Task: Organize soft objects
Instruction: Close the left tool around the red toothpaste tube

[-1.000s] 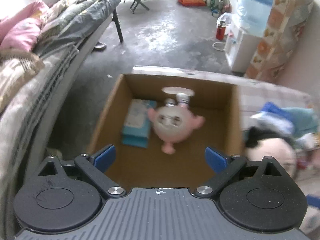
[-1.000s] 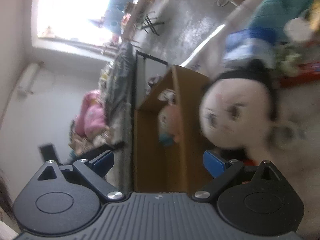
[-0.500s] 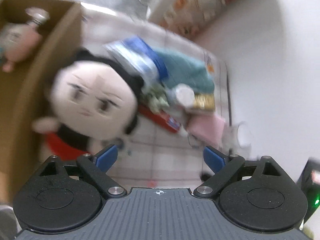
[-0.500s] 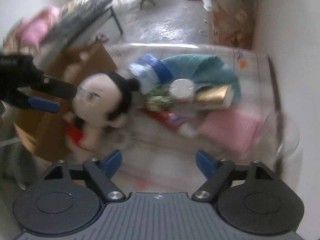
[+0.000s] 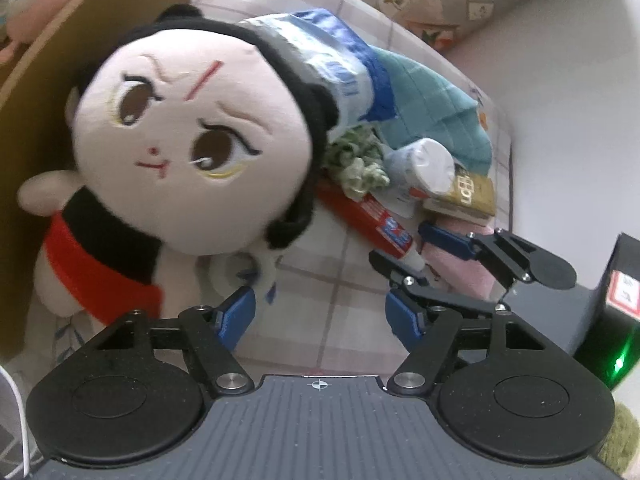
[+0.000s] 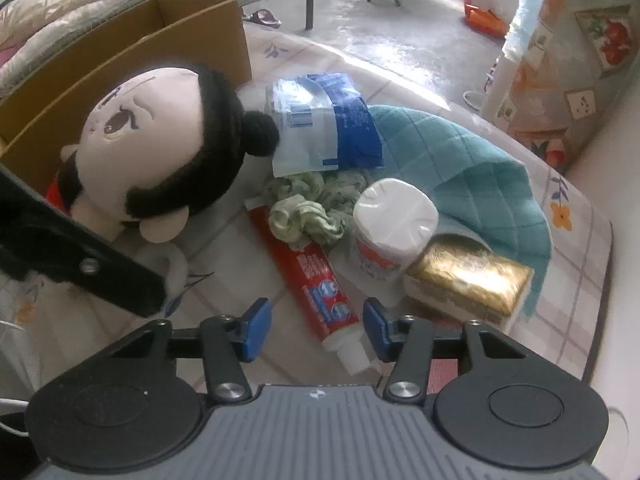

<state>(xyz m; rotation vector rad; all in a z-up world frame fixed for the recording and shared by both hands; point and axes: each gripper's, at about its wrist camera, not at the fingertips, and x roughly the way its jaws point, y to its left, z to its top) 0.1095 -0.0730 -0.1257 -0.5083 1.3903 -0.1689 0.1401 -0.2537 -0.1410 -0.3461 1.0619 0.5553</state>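
Observation:
A black-haired plush doll [image 5: 188, 136] in red and black lies on the checked cloth against the cardboard box [image 5: 36, 64]; it also shows in the right wrist view [image 6: 160, 148]. A pink round plush [image 5: 28, 0] sits inside the box. My left gripper [image 5: 320, 316] is open and empty, low over the cloth just right of the doll. My right gripper [image 6: 316, 328] is open, its fingers either side of the cap end of a red toothpaste tube [image 6: 316, 280]. A teal towel [image 6: 460, 160], a green scrunchie [image 6: 308, 208] and a pink cloth [image 5: 464, 268] lie close by.
A blue-and-white tissue pack [image 6: 324, 124], a white jar [image 6: 392, 224] and a gold box [image 6: 464, 280] crowd the pile. A black device with a green light [image 5: 608, 320] stands at the right. A wall bounds the right side; bedding and open floor lie beyond the box.
My left gripper swung from over the box to the doll and pile, then came lower and closer. My right gripper swung round to face the pile and closed in on the toothpaste tube.

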